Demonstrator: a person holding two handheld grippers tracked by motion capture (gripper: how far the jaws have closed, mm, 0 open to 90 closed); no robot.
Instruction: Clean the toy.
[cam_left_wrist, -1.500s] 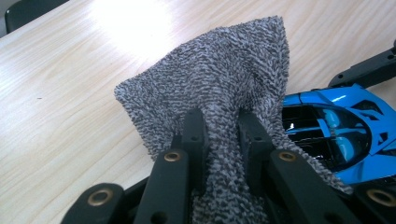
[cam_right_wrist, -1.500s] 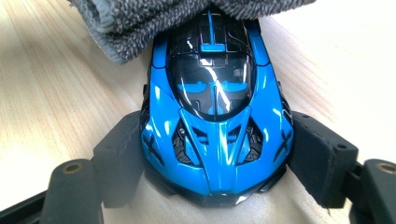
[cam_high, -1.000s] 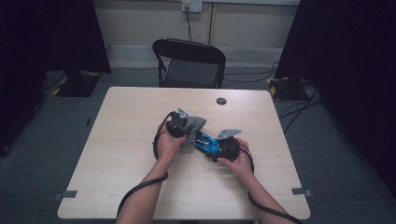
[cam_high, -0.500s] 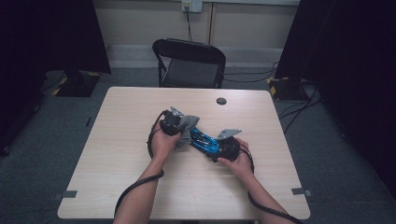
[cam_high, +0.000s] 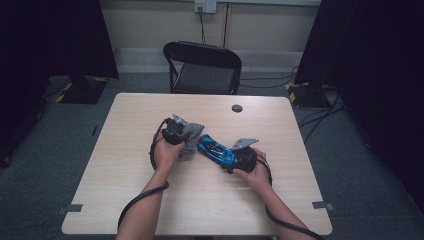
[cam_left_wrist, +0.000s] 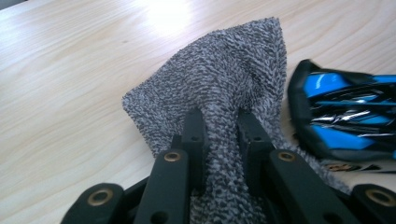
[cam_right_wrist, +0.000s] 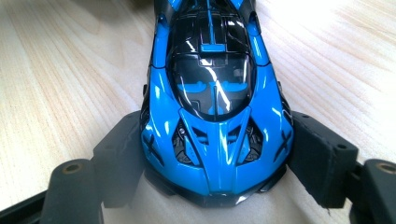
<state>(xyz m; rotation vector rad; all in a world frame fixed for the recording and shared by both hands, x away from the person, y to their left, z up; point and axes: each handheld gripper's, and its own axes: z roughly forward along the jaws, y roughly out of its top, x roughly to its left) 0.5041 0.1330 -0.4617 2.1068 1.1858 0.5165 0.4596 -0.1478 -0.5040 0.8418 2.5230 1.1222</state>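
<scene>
Pinning the glossy blue toy sports car (cam_right_wrist: 215, 100) by both flanks, the right gripper (cam_right_wrist: 217, 161) steadies it mid-table (presumably for wiping), while the left gripper (cam_left_wrist: 219, 135), clamped on a bunched grey terry cloth (cam_left_wrist: 224, 84), waits just beside the car's nose.

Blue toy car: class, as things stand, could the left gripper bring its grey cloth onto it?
Probably yes. The left gripper, shut on the speckled grey terry cloth, sits right beside the blue toy car with nothing between them, and the right gripper steadies the car.
</scene>
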